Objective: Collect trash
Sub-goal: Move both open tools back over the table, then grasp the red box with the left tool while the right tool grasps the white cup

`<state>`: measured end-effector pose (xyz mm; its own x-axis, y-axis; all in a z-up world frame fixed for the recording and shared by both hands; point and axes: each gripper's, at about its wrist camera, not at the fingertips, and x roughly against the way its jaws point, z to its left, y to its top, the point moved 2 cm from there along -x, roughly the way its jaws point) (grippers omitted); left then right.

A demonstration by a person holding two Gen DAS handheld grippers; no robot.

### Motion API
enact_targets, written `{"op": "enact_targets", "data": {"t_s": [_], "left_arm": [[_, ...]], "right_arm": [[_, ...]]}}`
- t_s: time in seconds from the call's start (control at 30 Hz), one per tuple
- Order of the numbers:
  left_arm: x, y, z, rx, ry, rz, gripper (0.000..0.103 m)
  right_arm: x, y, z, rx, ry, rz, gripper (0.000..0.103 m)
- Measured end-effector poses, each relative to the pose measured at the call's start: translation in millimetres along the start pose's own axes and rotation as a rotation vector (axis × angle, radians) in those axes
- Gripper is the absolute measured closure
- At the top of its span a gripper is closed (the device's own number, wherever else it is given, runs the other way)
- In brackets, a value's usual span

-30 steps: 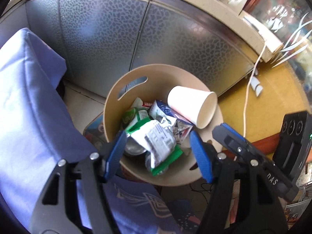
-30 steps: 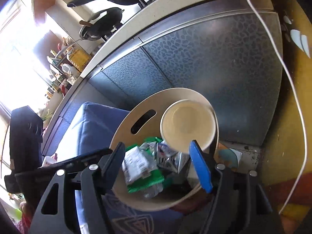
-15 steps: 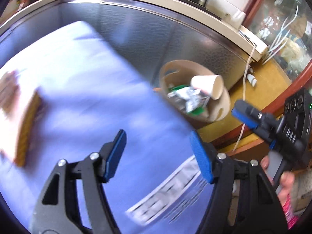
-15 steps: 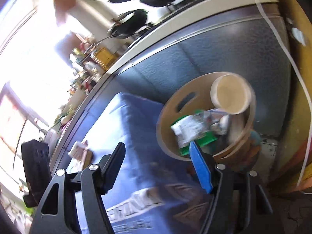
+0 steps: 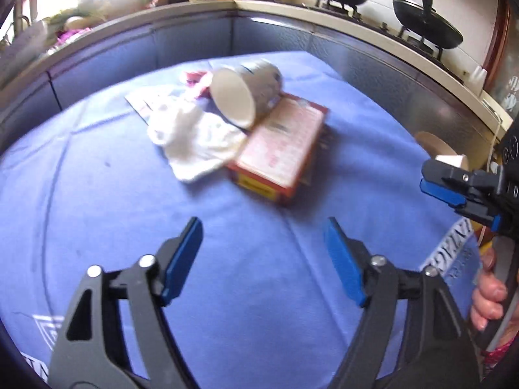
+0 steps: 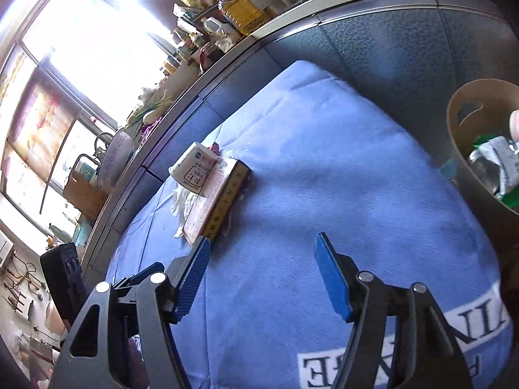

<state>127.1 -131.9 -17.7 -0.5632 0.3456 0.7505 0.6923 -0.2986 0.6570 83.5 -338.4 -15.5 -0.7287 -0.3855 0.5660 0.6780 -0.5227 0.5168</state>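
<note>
On the blue tablecloth (image 5: 97,214) lie a tipped paper cup (image 5: 246,92), a crumpled white tissue (image 5: 198,137) and a red carton box (image 5: 280,149), bunched together; they also show in the right wrist view: cup (image 6: 194,170), box (image 6: 215,202). My left gripper (image 5: 262,256) is open and empty, hovering short of the box. My right gripper (image 6: 259,275) is open and empty, near the box's end; it also shows at the right edge of the left wrist view (image 5: 454,191). The beige trash bin (image 6: 467,149) with wrappers stands off the table's far right.
Grey kitchen cabinets (image 5: 356,61) with a counter run behind the table. Pans (image 5: 425,26) sit on the stove. Bottles and jars (image 6: 227,9) crowd the counter by a bright window. A white cord hangs near the bin.
Both grippers have swung away from the bin and back over the table. The cup, tissue and box have come into view ahead; the bin now sits at the right edge.
</note>
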Motion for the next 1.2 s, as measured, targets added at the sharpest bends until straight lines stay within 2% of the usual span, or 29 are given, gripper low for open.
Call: {"op": "enact_targets", "data": {"t_s": [0.17,0.33,0.53,0.6,0.73,0.8,0.83,0.87,0.97,1.07,1.13,1.2], "left_arm": [[-7.2,9.2,-1.5,-0.096,0.082,-0.073,0.025],[-21.6,17.0,-20.1,-0.208,0.118,-0.117,0.025],[-47.4,25.7,-33.9,-0.287,0.137,-0.099,0.022],[-53.2,27.1,-31.6,-0.298,0.14,-0.079,0.023],[-58.6,29.2,-23.7,-0.281,0.103,-0.043,0.029],[-53.7,26.2,-19.5,-0.278,0.091,-0.039,0.043],[-48.2,23.1,-16.0,-0.276,0.073,-0.035,0.043],[-40.9,18.5,-11.0,-0.265,0.041,-0.033,0.044],[-15.7,0.4,0.9,-0.265,0.006,-0.07,0.063],[0.8,-18.4,16.5,-0.242,0.006,-0.03,0.065],[5.5,-22.6,24.1,-0.212,0.011,-0.008,0.051],[9.9,-20.7,27.1,-0.194,0.035,-0.031,0.018]], "right_arm": [[-24.2,34.3,17.9,-0.024,0.015,-0.018,0.037],[-57.9,72.0,28.8,-0.001,-0.019,-0.017,0.037],[-107.2,89.4,23.1,-0.048,0.022,0.095,0.038],[-113.0,84.1,21.9,-0.073,0.072,0.135,0.044],[-112.4,67.9,15.0,-0.164,0.212,0.224,0.046],[-110.6,55.3,16.2,-0.21,0.303,0.289,0.047],[-108.8,49.6,19.2,-0.209,0.322,0.314,0.047],[-105.9,42.7,24.7,-0.188,0.328,0.332,0.047],[-94.5,26.0,43.9,-0.099,0.338,0.356,0.047],[-82.0,24.5,54.3,0.018,0.232,0.285,0.047],[-79.4,32.2,51.1,0.008,0.181,0.223,0.047],[-82.6,40.8,47.7,-0.025,0.163,0.191,0.047]]}}
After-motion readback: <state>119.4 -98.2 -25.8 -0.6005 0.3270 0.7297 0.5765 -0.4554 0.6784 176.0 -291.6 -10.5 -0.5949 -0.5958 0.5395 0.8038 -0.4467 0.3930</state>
